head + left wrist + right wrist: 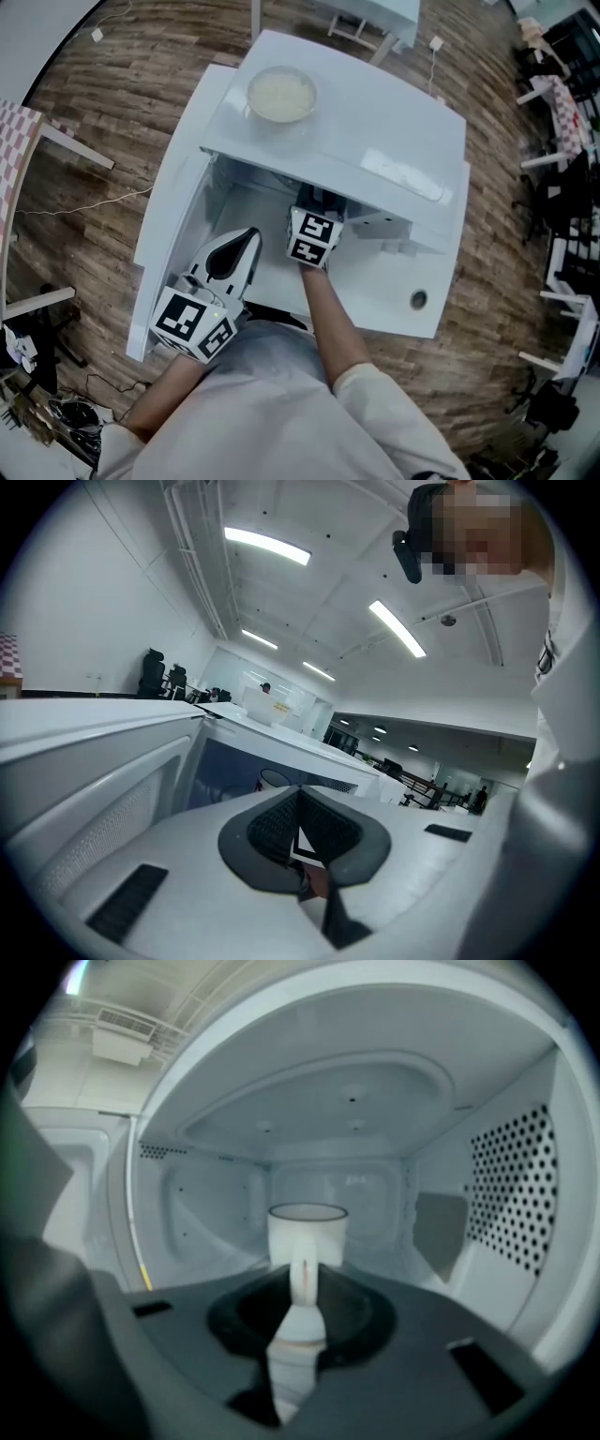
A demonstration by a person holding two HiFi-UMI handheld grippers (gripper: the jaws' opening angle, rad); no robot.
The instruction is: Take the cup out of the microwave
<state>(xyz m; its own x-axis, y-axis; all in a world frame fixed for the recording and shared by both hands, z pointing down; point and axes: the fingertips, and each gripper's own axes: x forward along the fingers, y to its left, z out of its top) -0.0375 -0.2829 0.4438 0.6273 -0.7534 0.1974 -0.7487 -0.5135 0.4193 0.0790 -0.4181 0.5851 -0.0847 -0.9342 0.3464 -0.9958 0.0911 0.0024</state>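
White glazed ceramic, by the look of it: the cup [307,1232] stands upright on the floor of the microwave [375,141], about mid-cavity, with its handle [303,1274] turned straight toward me. My right gripper [302,1321] is reached into the cavity, and its jaws are closed on that handle, one pad on each side of the loop. The cup's body is just beyond the jaw tips.

My left gripper [300,817] hangs outside, near the open door [173,234], with its jaws pressed together and nothing between them. A pale bowl [281,94] sits on top of the microwave, well clear of the opening.

I judge the cup to be stiff, smooth and breakable, with a fair weight for its size; I cannot see whether anything is in it. The handle is the sensible hold, since the body looks too wide for my jaws. But the glaze is slick and the hold sits off to one side, so the cup will want to swing or tip forward once it lifts. I would keep the pinch firm and low on the loop, raise only enough to clear the floor, then draw straight back and level through the opening. I would mind the cavity's roof and the perforated side wall [511,1194] on my right.
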